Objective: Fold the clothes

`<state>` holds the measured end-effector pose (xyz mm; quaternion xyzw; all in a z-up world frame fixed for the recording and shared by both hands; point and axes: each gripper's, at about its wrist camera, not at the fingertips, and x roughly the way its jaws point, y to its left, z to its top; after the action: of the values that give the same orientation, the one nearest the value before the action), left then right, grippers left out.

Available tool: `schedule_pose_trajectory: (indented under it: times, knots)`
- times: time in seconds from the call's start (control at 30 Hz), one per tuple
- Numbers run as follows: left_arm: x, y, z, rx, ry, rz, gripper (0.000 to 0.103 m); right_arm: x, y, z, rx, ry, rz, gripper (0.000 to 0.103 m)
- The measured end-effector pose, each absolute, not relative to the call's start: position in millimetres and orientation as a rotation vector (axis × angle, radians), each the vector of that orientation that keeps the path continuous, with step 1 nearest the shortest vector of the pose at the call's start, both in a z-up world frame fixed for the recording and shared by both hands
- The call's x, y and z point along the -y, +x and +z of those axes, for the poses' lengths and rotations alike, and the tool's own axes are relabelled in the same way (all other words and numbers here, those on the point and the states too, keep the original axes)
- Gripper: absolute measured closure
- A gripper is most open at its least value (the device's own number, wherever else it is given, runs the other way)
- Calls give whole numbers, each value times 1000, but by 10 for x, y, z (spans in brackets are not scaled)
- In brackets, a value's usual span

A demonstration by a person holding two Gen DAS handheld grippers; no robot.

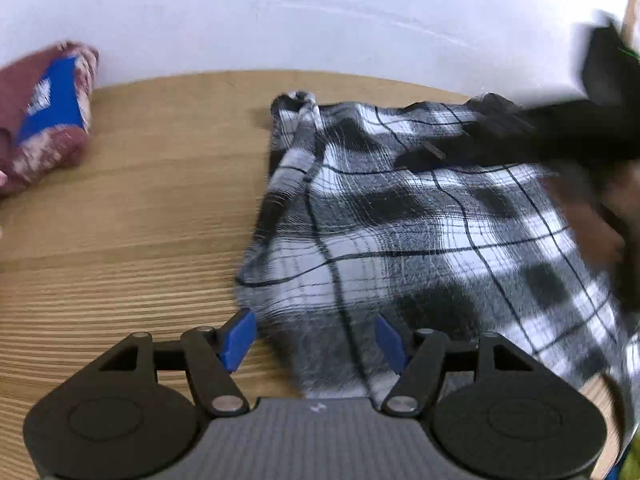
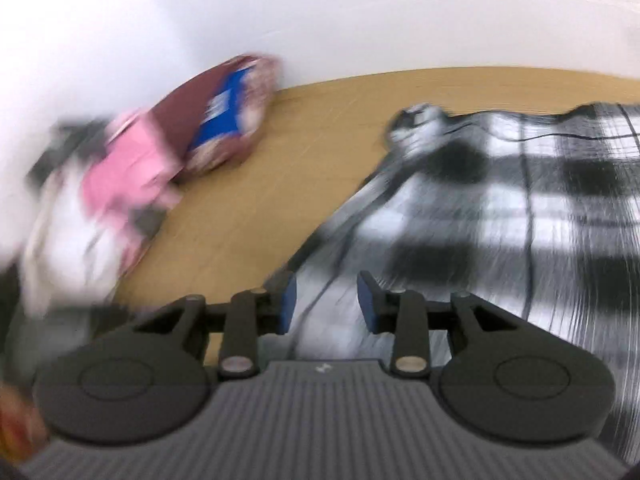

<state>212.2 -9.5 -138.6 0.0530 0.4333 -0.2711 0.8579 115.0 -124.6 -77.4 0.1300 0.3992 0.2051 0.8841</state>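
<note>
The left hand-held gripper (image 1: 316, 338) is hovering released, a black-and-white plaid shirt (image 1: 420, 232) lying beneath its blue pads on the wooden desk (image 1: 132, 240). The right hand-held gripper (image 2: 326, 300) (badly blurred) is likewise released over the shirt; only its view is showing pink clothing (image 2: 124, 168) beside the maroon bundle (image 2: 228, 116).

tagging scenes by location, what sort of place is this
Probably a plain indoor room at home or a workspace: a wooden table pushed against a bare white wall, with a plaid shirt spread on it and folded clothes piled aside.
</note>
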Motion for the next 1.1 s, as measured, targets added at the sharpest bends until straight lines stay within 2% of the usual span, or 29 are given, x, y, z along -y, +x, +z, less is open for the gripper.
schedule_pose_trajectory:
  times: [0.2,0.3,0.4,0.47,0.53,0.63,0.67,0.73,0.83,1.0,1.1]
  knots:
    - [315,2285,-1636,-980,114,-566,35,1232,2516,-989,-816,324,288,66]
    - [366,2321,-1710,-994,135,-547,35,1059,3092,-1035,-829,202,219,64]
    - [364,2353,-1742,-999,129,-548,35,770,3475,-1185,-887,-53,198,62]
    - [357,2368,-1747,-998,126,-547,35,609,3593,-1234,-884,-163,237,90]
    - [360,2358,-1763,-991,132,-555,33,516,3705,-1167,-851,-128,292,89]
    - [417,2289,-1775,-970,200,-572,32,557,3950,-1010,-797,158,381,84]
    - [432,2274,-1776,-965,218,-573,31,594,4021,-967,-796,260,388,69]
    - [461,2246,-1777,-956,251,-574,31,662,4092,-879,-801,398,353,59]
    - [428,2258,-1770,-961,224,-572,31,690,3861,-774,-768,285,333,61]
    - [279,2276,-1757,-981,154,-543,31,604,3327,-977,-925,8,193,59]
    - [201,2265,-1767,-998,171,-482,30,320,3063,-1252,-993,56,326,59]
